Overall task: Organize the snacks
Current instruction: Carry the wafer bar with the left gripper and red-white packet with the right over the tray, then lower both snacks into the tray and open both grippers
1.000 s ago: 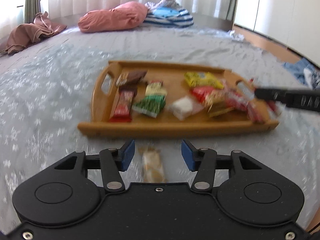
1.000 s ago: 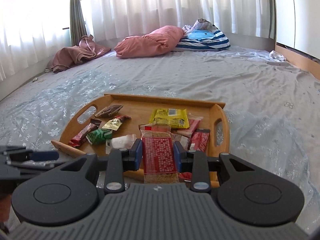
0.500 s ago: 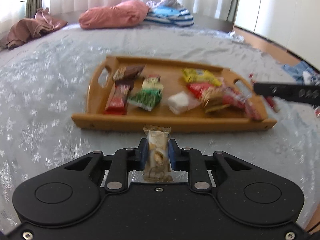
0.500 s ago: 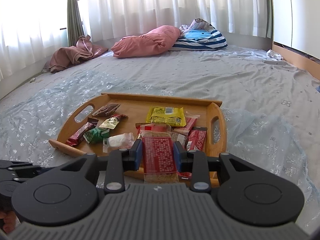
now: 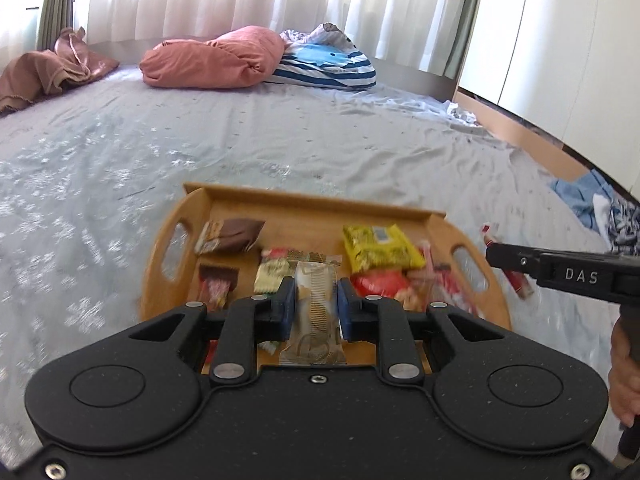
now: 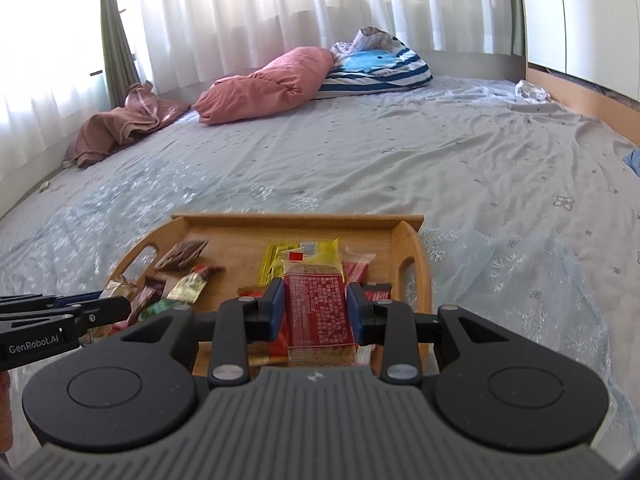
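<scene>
Left claw: my left claw [image 5: 316,304] is clamped tight on a beige wafer packet [image 5: 314,312]; both blue pads press its sides; the packet stands lengthwise between them, over the near part of the tray
Right claw: my right claw [image 6: 316,312] grips a red printed snack pack [image 6: 318,312] part way closed; the pads touch its long edges; the pack hangs over the near right part of the tray
Tray: the wooden tray [image 5: 280,196] lies on the bed [image 5: 240,136], with a handle slot at each end; I take it as the landmark
Snacks in the tray: a brown packet [image 5: 234,235] near the far left corner; a yellow packet [image 5: 380,246] toward the far right; a pale green-and-white packet [image 5: 272,274] in the middle, just left of my held wafer; a red packet [image 5: 380,284] below the yellow one, touching it; the rest are too blurred for me to tell
Beyond the tray: a pink pillow [image 5: 216,58] and a blue striped cushion [image 5: 328,64] lie well past its far rim, touching each other
Beside the tray: in the left view the right claw reaches in from the tray's right end; in the right view the left claw sits at the tray's left end
</scene>
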